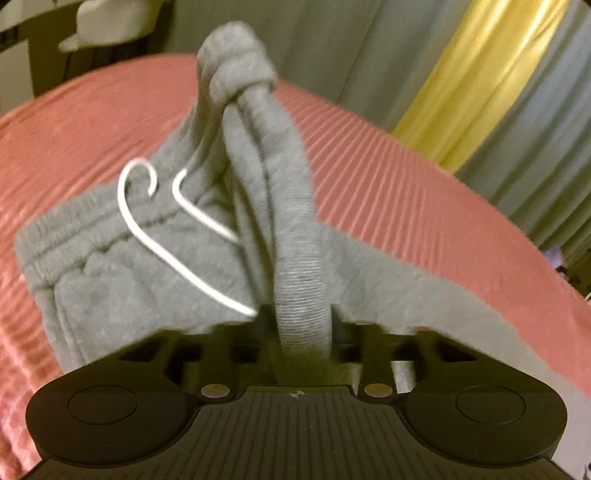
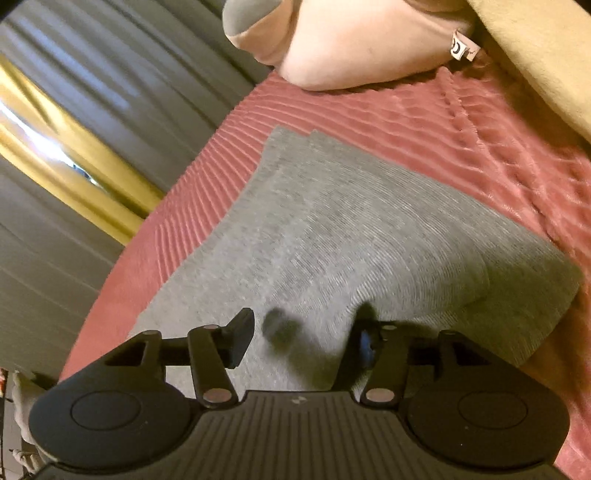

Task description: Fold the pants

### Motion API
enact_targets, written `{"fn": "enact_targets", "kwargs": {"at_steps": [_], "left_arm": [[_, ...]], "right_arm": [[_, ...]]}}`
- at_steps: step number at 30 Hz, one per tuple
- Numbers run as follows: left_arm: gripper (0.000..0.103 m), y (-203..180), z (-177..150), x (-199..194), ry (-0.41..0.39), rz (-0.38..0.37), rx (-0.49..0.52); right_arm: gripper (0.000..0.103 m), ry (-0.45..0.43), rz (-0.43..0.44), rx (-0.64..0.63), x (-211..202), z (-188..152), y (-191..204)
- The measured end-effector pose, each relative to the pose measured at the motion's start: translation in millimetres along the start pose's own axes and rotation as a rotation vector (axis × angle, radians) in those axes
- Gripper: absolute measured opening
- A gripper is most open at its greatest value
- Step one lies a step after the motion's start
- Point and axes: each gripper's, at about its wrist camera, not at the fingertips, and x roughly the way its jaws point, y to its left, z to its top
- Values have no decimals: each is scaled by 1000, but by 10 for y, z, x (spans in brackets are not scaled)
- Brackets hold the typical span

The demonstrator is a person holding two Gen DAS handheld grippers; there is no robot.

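Grey sweatpants [image 1: 122,280] lie on a pink ribbed bedspread [image 1: 406,184]. My left gripper [image 1: 301,325] is shut on a ribbed leg cuff [image 1: 301,288] and holds the bunched leg up over the elastic waistband [image 1: 74,225]. A white drawstring [image 1: 147,229] loops across the waistband. In the right wrist view the flat grey pants legs [image 2: 351,240] lie spread on the bedspread [image 2: 480,122]. My right gripper [image 2: 303,339] is open just above the fabric, holding nothing.
A pale pink pillow [image 2: 351,40] and a mustard blanket [image 2: 535,55] lie beyond the pants. Grey curtains [image 1: 332,48] with a yellow strip [image 1: 480,74] hang past the bed edge. Furniture with white cloth [image 1: 107,26] stands at the far left.
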Motion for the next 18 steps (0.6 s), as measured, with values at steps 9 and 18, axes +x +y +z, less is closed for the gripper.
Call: {"fn": "enact_targets", "kwargs": {"at_steps": [9,18], "left_arm": [[10,325,-6,-638,-140,-207,-167],[15,893,-533,-671,-56,-125,-199]], "right_arm": [[5,-103,1,-40,-313,116,262],[5,-151,-68,-90,-754,-157,-39]]}}
